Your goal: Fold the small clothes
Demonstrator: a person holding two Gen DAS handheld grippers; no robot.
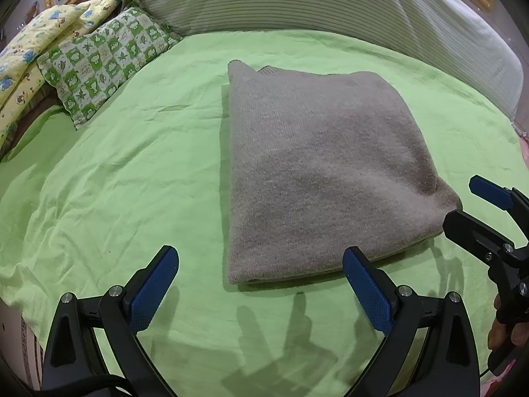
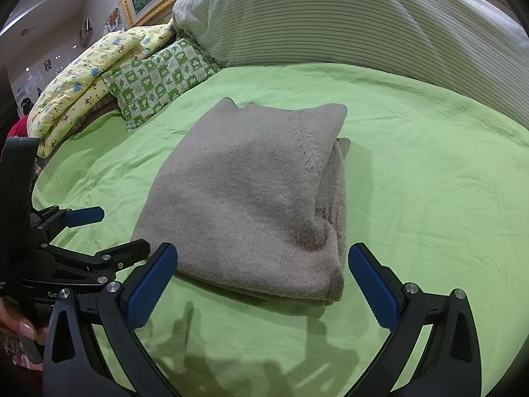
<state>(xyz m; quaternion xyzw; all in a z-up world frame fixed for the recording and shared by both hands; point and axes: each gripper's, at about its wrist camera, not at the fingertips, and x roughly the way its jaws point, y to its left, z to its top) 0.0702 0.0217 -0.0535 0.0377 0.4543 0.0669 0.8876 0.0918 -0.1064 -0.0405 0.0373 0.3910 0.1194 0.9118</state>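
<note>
A grey knitted garment (image 1: 317,172) lies folded into a neat rectangle on the green sheet (image 1: 132,172); it also shows in the right wrist view (image 2: 251,198). My left gripper (image 1: 261,261) is open and empty, hovering just short of the garment's near edge. My right gripper (image 2: 263,258) is open and empty, also just short of the near edge. The right gripper shows at the right edge of the left wrist view (image 1: 469,205). The left gripper shows at the left of the right wrist view (image 2: 112,228).
A green checked pillow (image 1: 105,56) and a yellow patterned quilt (image 1: 29,56) lie at the far left. A large striped cushion (image 1: 330,3) runs along the back of the bed. The sheet (image 2: 429,198) is wrinkled around the garment.
</note>
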